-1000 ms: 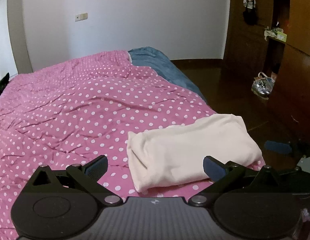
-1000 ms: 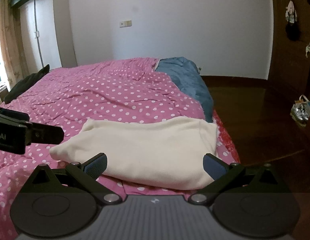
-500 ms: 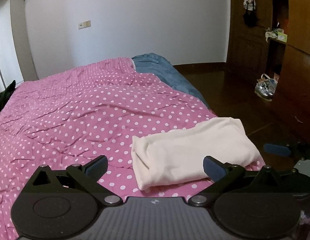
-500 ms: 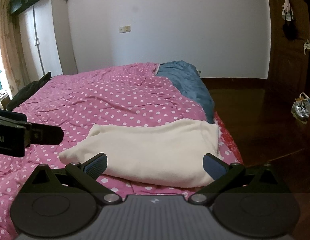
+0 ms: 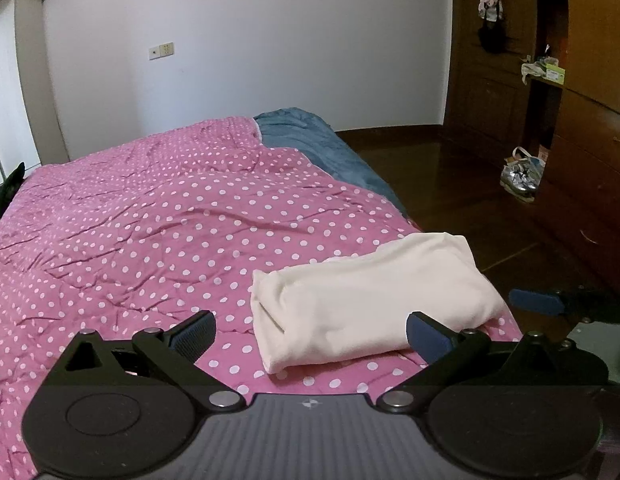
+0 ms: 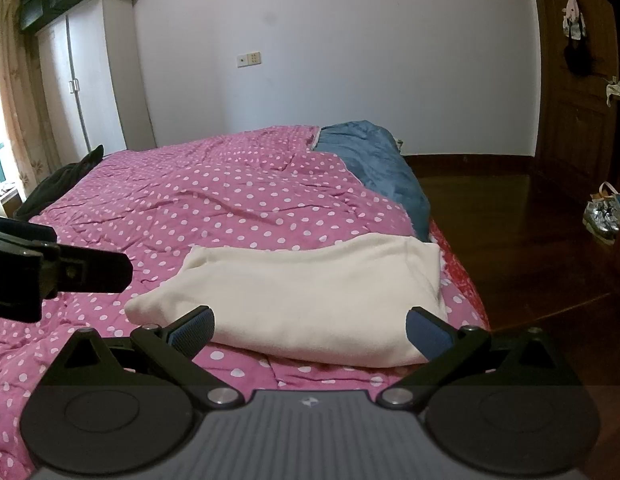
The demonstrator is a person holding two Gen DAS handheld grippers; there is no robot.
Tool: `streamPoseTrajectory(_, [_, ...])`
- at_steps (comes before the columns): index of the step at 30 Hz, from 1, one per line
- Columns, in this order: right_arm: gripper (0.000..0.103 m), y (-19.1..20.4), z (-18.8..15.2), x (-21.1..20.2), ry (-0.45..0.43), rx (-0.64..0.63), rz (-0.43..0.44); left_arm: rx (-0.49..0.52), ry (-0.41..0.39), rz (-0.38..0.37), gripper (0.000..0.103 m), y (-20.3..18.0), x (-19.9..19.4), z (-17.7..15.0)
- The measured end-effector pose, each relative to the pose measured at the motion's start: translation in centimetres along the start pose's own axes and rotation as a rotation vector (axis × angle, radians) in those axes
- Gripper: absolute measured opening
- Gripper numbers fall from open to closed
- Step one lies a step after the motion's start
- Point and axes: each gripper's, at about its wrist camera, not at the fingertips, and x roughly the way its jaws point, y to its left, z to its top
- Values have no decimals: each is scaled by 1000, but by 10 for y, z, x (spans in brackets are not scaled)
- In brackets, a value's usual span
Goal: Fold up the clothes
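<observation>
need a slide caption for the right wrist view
Open right claw poised before a folded cream garment on the pink polka-dot bedspread, left claw at the frame's left edge.

A cream folded garment (image 5: pixel 373 300) lies on the pink white-dotted quilt (image 5: pixel 170 232) (a blue blanket (image 6: pixel 373 160) at the quilt's far corner).

Folded cream garment (image 5: pixel 369 300) lies on the pink dotted bedspread (image 5: pixel 150 240), left hand-held gripper (image 5: pixel 310 336) spread wide
</observation>
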Motion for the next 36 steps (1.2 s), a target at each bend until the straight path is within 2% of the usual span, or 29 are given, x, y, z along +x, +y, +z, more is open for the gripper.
streamPoseTrajectory(36, [103,3,-4,3,24,4,17,13,54,-33,103,-6,6,-4])
